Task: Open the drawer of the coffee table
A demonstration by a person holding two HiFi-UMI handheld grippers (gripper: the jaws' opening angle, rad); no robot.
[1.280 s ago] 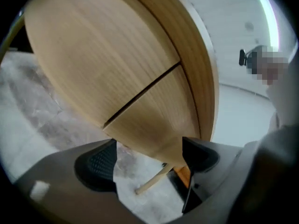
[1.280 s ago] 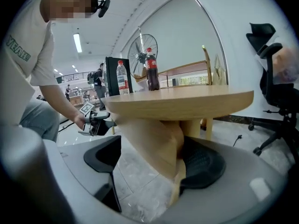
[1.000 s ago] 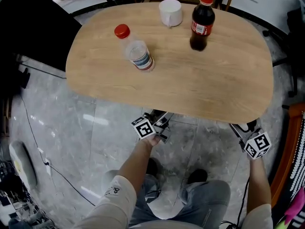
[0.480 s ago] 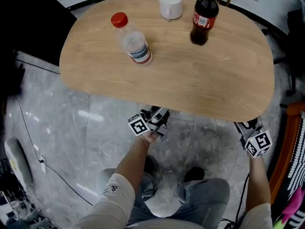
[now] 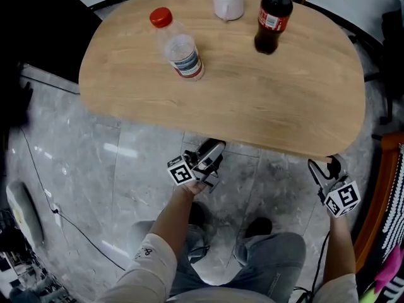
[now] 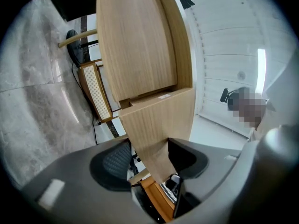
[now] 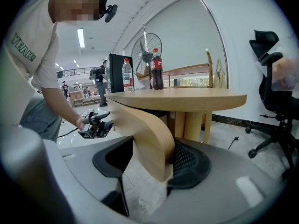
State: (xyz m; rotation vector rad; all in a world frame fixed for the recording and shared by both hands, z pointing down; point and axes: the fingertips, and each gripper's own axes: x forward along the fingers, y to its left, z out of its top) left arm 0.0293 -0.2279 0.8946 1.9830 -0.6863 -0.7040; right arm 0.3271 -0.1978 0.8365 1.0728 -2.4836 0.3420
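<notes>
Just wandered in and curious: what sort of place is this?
Probably an office or lab hall, not a home: a wheeled office chair, a pedestal fan and strip lights on a high ceiling surround the coffee table.

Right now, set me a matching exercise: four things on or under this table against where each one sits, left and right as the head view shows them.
Things:
1. mug
2. cola bottle
3. water bottle
4. drawer front

Places:
A. leftmost on the table top
B. between the two bottles, at the far edge
C. rightmost on the table top
D. beneath the table top's near edge

Pairs: 1-B, 2-C, 3-A, 4-D.
</notes>
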